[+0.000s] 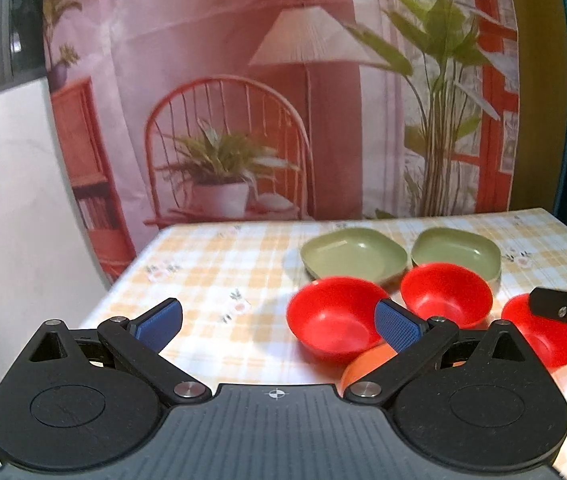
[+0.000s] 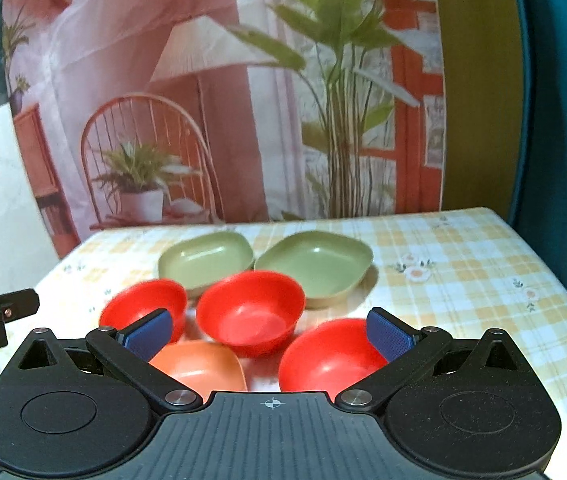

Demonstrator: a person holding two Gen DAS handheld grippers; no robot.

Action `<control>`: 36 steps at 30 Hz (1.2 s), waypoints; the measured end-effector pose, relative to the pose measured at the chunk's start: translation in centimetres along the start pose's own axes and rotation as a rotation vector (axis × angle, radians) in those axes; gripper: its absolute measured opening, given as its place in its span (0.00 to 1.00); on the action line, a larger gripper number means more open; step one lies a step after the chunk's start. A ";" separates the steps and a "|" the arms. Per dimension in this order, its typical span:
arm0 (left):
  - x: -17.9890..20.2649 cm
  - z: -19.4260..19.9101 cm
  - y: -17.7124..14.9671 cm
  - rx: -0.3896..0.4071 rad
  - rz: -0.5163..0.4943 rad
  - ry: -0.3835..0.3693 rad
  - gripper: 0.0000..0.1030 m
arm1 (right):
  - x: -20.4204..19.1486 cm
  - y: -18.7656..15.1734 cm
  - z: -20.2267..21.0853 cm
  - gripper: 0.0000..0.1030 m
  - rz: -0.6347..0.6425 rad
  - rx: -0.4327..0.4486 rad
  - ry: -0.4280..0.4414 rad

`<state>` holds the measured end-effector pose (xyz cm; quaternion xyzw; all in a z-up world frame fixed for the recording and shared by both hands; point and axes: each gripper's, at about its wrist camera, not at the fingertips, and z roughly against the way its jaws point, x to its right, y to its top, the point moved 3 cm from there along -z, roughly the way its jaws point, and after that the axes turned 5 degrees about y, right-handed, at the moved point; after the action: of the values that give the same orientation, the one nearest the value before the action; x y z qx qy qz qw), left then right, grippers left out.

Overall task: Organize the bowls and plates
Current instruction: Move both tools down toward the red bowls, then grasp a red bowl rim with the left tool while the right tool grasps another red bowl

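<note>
From my station I find the table's left half (image 1: 203,264) bare cloth, open to my left gripper (image 1: 279,320), whose jaws stand wide. The right side (image 2: 463,280) is likewise clear. The centre is crowded: two green dishes (image 2: 207,260) (image 2: 315,264) touching at the back, three red bowls (image 2: 145,304) (image 2: 249,312) (image 2: 331,356) and an orange dish (image 2: 199,364) packed close before them, with only narrow gaps between.
</note>
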<state>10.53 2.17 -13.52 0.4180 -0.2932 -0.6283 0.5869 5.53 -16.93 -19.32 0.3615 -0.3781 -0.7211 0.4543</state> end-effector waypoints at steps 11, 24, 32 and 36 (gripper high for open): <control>0.8 -2.2 -2.5 -0.029 0.001 -0.030 0.98 | 0.8 -2.7 -2.1 0.98 0.033 -0.040 -0.031; 4.3 -4.5 -2.1 -0.100 0.013 -0.236 0.73 | 3.8 -2.6 -2.8 0.82 0.027 -0.065 -0.010; 10.6 -5.8 -1.0 -0.174 -0.037 -0.361 0.49 | 7.4 -2.5 -3.1 0.72 0.006 -0.076 -0.030; 13.9 -6.5 -1.0 -0.211 -0.065 -0.400 0.44 | 8.9 -2.8 -3.1 0.62 -0.004 -0.085 -0.031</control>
<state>16.21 -10.52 -19.96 0.2307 -0.3226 -0.7445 0.5371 4.27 -25.02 -24.77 0.3313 -0.3532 -0.7432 0.4617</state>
